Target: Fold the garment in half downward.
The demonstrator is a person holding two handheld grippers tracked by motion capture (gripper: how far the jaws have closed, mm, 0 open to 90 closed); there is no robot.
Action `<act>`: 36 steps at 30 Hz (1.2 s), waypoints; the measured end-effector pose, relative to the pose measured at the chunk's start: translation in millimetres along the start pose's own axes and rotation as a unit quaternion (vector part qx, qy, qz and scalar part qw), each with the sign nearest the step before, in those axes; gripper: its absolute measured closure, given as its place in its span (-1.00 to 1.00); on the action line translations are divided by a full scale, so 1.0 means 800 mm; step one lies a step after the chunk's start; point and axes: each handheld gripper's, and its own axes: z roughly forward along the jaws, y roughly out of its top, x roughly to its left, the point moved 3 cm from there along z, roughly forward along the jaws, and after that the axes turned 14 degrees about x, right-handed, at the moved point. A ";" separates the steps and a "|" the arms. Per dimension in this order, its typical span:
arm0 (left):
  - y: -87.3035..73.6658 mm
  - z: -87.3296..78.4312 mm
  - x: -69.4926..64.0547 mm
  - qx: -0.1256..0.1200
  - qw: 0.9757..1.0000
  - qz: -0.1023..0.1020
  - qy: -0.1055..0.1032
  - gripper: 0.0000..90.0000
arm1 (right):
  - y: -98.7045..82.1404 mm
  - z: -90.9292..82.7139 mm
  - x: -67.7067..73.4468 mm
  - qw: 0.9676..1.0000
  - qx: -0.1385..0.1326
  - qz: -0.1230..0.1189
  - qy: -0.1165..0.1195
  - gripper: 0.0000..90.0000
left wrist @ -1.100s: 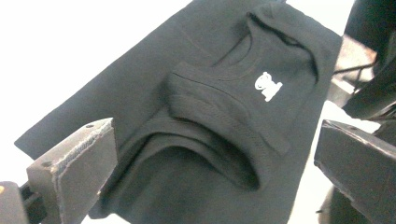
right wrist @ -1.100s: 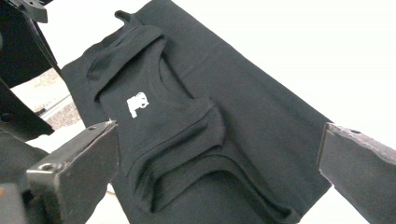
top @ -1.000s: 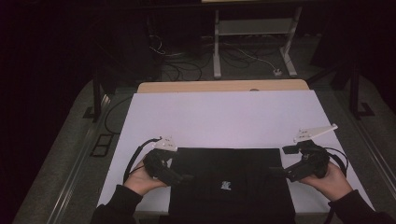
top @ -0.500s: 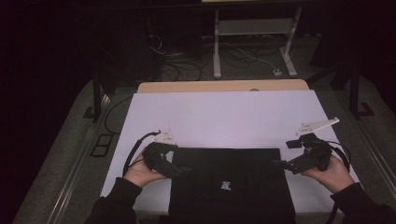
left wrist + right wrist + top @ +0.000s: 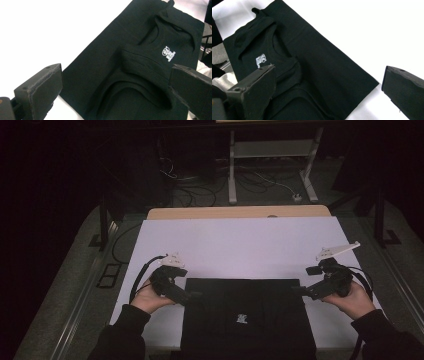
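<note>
Standing with jaws apart, the left gripper sits at the left edge of the black garment, and the right gripper, jaws likewise apart, at its right edge; neither holds cloth. The garment lies folded flat on the white table cover, near the person's side, white logo upward. Risk noted: closing on one layer alone would peel the fold open; uneven lifts would skew it.
</note>
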 end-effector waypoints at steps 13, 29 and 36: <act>-0.001 0.009 0.019 0.007 1.000 -0.013 -0.007 -1.00 | 0.003 0.008 -0.018 1.000 0.002 0.012 0.003 -1.00; -0.005 0.021 0.049 0.007 0.999 -0.035 -0.006 -1.00 | 0.003 0.025 -0.046 1.000 0.004 0.028 0.009 -1.00; -0.006 0.025 0.057 0.009 0.999 -0.039 -0.015 -1.00 | 0.003 0.034 -0.055 0.999 0.005 0.030 0.012 -1.00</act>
